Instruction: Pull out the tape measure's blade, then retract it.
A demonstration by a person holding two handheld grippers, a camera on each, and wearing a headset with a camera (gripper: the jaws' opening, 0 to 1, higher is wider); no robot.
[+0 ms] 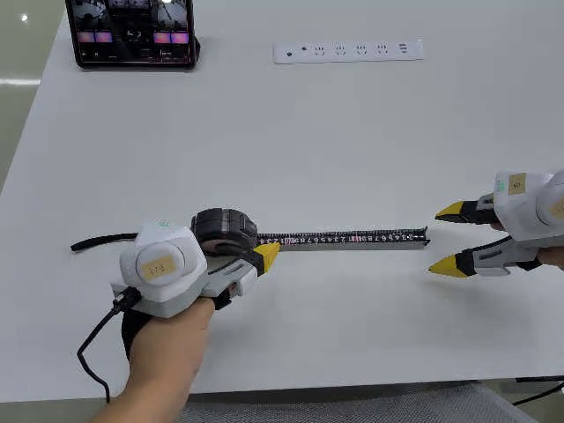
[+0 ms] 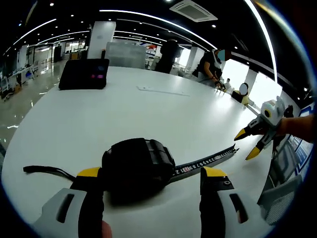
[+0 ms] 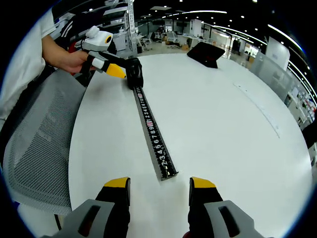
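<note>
A white workbench holds a black tape measure lying at its near left. The tape measure's blade is pulled out flat across the table towards the right, and its black wrist strap trails left. The left gripper straddles the case with its yellow-tipped jaws apart; a gap shows beside one jaw. The right gripper hovers just beyond the blade's hooked end, jaws apart and touching nothing. At the far edge sit a dark tablet and a white power strip.
</note>
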